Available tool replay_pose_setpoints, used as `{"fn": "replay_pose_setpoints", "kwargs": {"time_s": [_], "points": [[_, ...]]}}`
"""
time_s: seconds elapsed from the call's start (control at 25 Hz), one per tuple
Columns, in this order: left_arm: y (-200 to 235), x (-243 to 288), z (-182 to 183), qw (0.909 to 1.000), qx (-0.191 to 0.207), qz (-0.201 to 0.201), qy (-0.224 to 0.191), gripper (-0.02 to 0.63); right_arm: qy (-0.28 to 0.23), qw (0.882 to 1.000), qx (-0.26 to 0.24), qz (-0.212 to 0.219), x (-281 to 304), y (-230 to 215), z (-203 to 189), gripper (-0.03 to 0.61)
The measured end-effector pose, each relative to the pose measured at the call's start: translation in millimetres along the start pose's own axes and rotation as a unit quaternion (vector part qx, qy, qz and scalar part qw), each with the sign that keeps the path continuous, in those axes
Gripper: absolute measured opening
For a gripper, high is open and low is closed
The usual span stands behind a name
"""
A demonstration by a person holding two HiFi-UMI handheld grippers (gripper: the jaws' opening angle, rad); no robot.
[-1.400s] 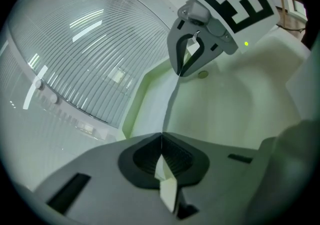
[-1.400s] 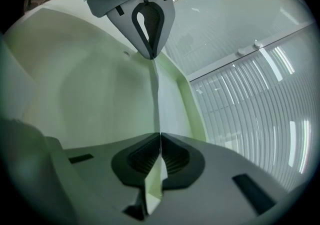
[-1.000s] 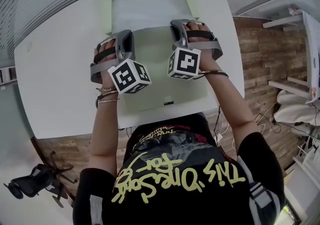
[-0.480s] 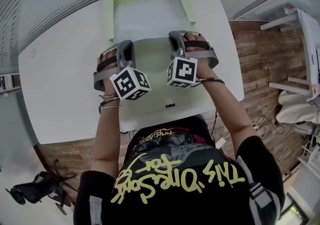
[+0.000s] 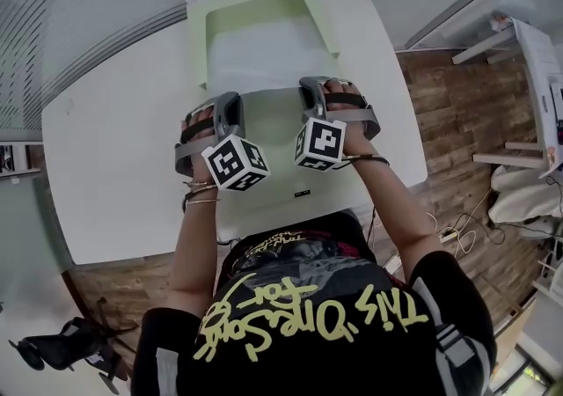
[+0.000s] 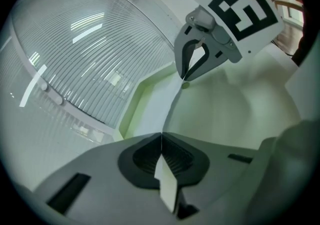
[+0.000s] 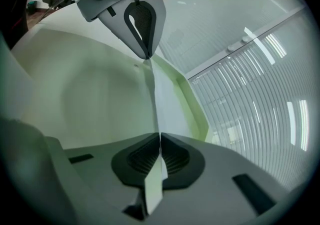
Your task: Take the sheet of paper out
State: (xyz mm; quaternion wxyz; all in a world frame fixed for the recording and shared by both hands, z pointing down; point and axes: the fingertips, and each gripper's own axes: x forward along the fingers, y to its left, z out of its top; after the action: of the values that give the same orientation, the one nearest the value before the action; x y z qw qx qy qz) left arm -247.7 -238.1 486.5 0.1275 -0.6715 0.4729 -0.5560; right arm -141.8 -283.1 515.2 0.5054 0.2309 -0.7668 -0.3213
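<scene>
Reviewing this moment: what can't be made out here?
Head view: pinch points of the left gripper and right gripper on the sheet of paper, hidden under hands and marker cubes.
Head view: dark mark by the green folder near edge, too small to read.
Gripper views: sheet edge-on; length inside the folder unclear.

A white table (image 5: 106,165) stood on a brown wood-plank floor (image 5: 449,121), with pale slatted blinds (image 5: 53,33) along the far left. White shelving (image 5: 528,77) lined the right side, loose cables (image 5: 453,231) lay on the floor nearby, and a black office chair (image 5: 62,352) sat at the near left.
</scene>
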Motion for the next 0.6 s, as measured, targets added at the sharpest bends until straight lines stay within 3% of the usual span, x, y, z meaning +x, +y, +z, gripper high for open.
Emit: {"fn": "replay_pose_setpoints", "kwargs": {"time_s": [0.6], "points": [[-15,-10,9,0.9998,-0.018,-0.003,0.009,0.006,-0.012,1.0,0.023,0.011,-12,14,-10,0.011]]}}
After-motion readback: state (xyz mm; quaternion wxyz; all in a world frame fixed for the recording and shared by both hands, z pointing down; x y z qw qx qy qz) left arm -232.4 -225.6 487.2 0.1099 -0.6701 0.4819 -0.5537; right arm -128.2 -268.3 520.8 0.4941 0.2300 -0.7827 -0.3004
